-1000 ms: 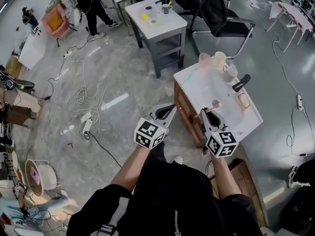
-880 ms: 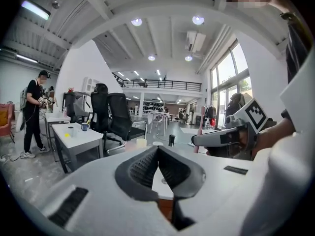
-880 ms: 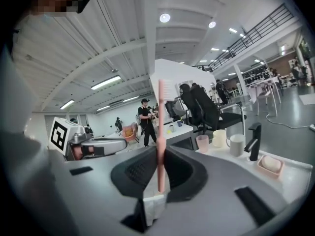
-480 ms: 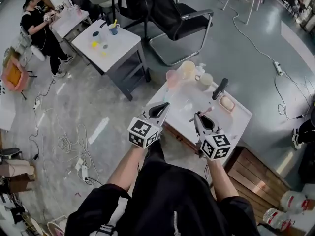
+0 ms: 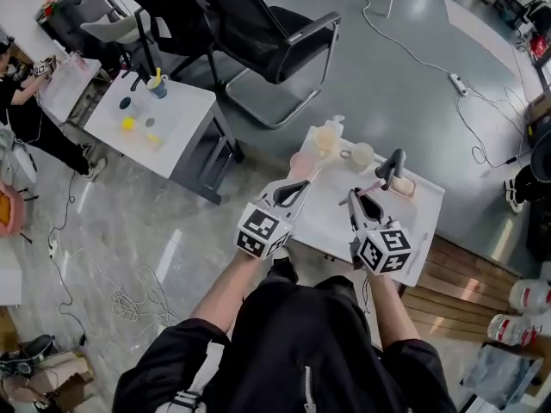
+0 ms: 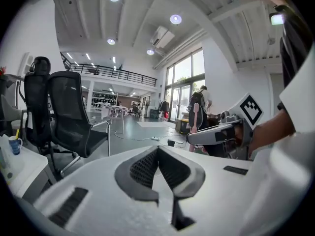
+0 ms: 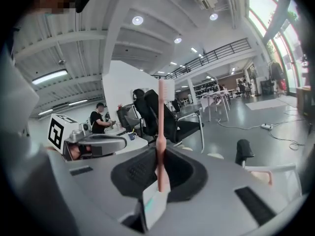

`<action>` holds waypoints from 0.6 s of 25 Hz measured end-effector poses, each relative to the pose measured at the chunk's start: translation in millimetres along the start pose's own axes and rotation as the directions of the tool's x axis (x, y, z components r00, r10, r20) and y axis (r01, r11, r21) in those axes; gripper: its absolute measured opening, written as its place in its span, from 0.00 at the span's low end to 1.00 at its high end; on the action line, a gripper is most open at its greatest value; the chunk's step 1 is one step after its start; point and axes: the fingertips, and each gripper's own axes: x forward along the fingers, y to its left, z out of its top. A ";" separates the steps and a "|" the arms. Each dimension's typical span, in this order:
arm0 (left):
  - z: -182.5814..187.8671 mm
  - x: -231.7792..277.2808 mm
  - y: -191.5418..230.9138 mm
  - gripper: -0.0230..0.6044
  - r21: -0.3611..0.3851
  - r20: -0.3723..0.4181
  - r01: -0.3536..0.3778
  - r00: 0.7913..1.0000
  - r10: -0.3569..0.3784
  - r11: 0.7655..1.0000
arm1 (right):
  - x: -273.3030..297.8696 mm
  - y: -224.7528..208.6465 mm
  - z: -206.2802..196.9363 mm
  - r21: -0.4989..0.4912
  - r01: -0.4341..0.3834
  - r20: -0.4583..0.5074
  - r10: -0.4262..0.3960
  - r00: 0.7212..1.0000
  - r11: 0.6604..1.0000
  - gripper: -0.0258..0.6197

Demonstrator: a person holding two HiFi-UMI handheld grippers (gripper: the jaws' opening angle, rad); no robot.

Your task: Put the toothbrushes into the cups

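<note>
My right gripper is shut on a pink toothbrush over the near part of the small white table. In the right gripper view the toothbrush stands upright between the pads, bristle head up. My left gripper hovers at the table's left edge, near the pink cup. Its jaws meet at the tips with nothing in them. A yellowish cup and a white mug stand at the far edge.
A black handle and a pink soap dish lie on the table's right side. A black office chair and a second white table stand beyond. A wooden platform is at the right, with cables on the floor.
The whole view has swung round and the small white table has come under both grippers. The grippers moved over its near edge. The toothbrush stays in the right gripper.
</note>
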 end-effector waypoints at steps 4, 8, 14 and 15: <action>-1.3 11.1 17.1 0.04 -0.013 0.008 0.044 0.999 -0.044 0.999 | 12.2 0.9 0.4 -0.003 0.042 -0.004 -0.042 0.999 0.999 0.11; -4.0 20.1 25.7 0.04 -0.020 0.002 0.071 0.998 -0.071 0.997 | 20.5 -3.5 3.0 -0.005 0.064 0.004 -0.064 0.998 0.998 0.11; -2.9 23.8 41.7 0.04 -0.018 0.002 0.059 0.998 -0.059 0.998 | 35.5 -7.4 0.5 -0.008 0.057 0.005 -0.057 0.998 0.998 0.11; -1.4 23.4 44.5 0.04 -0.023 0.005 0.055 0.998 -0.055 0.998 | 37.3 -7.4 1.8 -0.012 0.055 0.004 -0.055 0.998 0.998 0.11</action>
